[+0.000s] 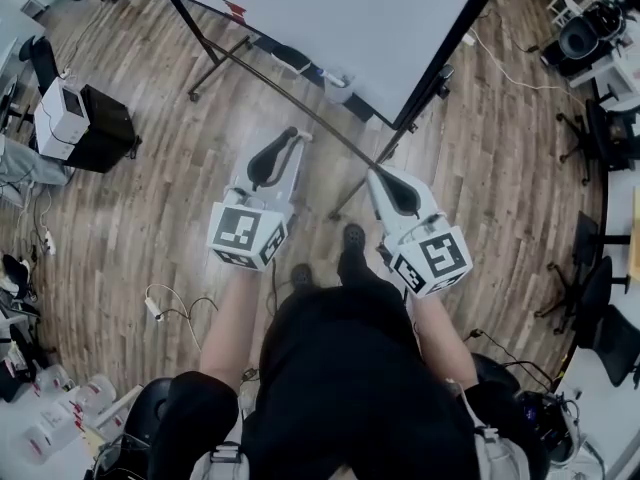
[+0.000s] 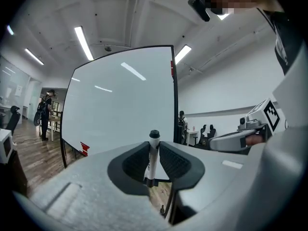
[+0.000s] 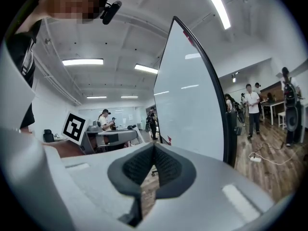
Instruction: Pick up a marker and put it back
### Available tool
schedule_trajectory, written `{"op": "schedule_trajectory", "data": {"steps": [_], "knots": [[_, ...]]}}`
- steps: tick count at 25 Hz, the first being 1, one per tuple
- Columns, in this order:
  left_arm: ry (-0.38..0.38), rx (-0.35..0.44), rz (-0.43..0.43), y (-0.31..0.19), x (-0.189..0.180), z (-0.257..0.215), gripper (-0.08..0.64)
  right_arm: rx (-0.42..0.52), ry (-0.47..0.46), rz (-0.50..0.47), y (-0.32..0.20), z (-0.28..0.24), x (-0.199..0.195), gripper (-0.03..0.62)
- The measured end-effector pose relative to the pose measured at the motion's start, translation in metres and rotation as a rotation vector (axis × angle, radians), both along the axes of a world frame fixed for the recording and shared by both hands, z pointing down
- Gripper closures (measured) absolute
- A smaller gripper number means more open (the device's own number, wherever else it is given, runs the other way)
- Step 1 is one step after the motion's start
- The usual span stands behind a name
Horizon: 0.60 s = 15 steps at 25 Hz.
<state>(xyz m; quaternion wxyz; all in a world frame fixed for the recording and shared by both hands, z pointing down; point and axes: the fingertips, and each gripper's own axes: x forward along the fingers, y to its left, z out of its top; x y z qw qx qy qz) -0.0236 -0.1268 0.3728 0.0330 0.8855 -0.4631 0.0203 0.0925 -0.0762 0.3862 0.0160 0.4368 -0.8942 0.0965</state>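
A marker [image 2: 153, 157] with a white barrel and a black cap stands upright between the pads of my left gripper [image 2: 154, 150], which is shut on it. In the head view the left gripper [image 1: 291, 137] points level toward the big whiteboard [image 1: 330, 18], a short way before its ledge [image 1: 300, 63], where a few small items lie. The whiteboard [image 2: 120, 105] fills the left gripper view ahead. My right gripper [image 1: 376, 174] is beside it on the right, near the board's right edge [image 3: 192, 105]. Its jaws [image 3: 154, 150] meet at the tips with nothing between them.
The whiteboard stands on a black frame with floor legs [image 1: 215, 68] on a wooden floor. A white box on a black cabinet [image 1: 62, 108] is at the left, office chairs [image 1: 600, 128] at the right, and cables [image 1: 165, 308] lie near my feet. People [image 3: 251, 109] stand in the background.
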Motion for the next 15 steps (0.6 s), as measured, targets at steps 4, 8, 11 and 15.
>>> {"op": "schedule_trajectory", "data": {"steps": [4, 8, 11, 15], "knots": [[0.036, 0.007, 0.022, 0.032, -0.028, -0.003, 0.484, -0.001, 0.031, 0.025, 0.027, -0.004, -0.026, 0.591], [0.073, 0.009, 0.045, 0.061, -0.051, -0.004, 0.485, 0.011, 0.05, 0.07, 0.053, -0.007, -0.043, 0.591], [0.086, 0.01, 0.071, 0.082, -0.061, -0.007, 0.484, 0.015, 0.048, 0.118, 0.07, -0.009, -0.047, 0.591], [0.102, -0.003, 0.093, 0.111, -0.073, -0.004, 0.485, 0.016, 0.04, 0.17, 0.09, -0.007, -0.052, 0.592]]}}
